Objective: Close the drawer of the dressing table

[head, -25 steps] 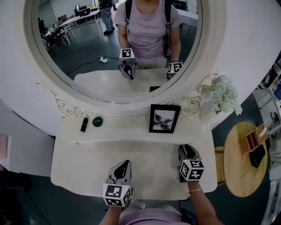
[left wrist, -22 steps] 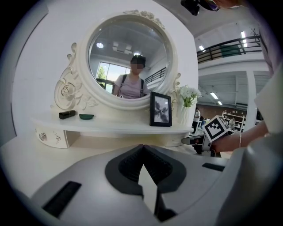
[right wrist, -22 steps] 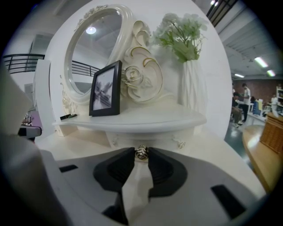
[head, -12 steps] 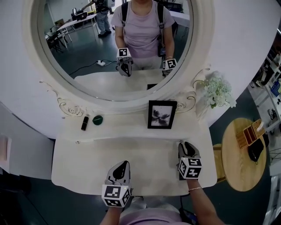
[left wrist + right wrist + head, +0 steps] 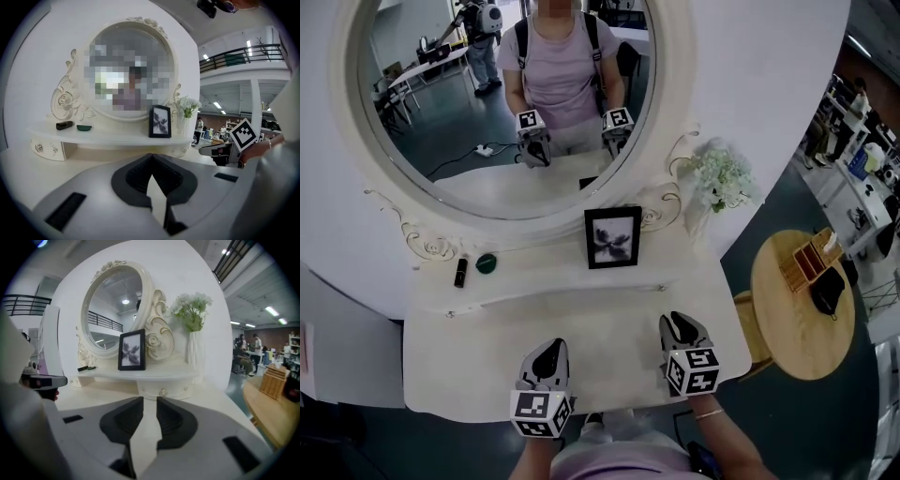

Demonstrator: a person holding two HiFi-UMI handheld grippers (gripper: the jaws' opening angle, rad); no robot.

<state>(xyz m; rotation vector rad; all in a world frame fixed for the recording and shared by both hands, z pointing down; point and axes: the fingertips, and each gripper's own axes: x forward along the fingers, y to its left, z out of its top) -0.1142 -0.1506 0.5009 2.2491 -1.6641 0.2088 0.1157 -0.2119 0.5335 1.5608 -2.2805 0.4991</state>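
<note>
The white desk [image 5: 469, 347] fills the lower half of the head view, with its oval mirror [image 5: 441, 141] rising behind at 12 o'clock. A raised shelf [image 5: 544, 272] runs along the back of the desk. On it a black photo frame [image 5: 612, 237] stands upright near the middle. A dark tube [image 5: 460, 272] and a small green round thing [image 5: 486, 263] lie side by side toward 9 o'clock. A vase of white flowers [image 5: 724, 176] stands at the shelf's 3 o'clock end.

The drawer [image 5: 173, 391] sits under the shelf on the right. Its white front carries a round knob and looks in line with the shelf's edge. It lies at 12 o'clock from the right tool [image 5: 675, 321], a little apart from it.

The right tool hovers over the desk's near right part, touching nothing. Its jaws stand narrow and are closing, with only bare desk showing between them.

The left tool [image 5: 551, 349] is at 6 o'clock over the desk's front edge. Its tips meet and it grips nothing.

A round wooden side table [image 5: 787, 319] stands on the floor at 3 o'clock, beside the desk.
</note>
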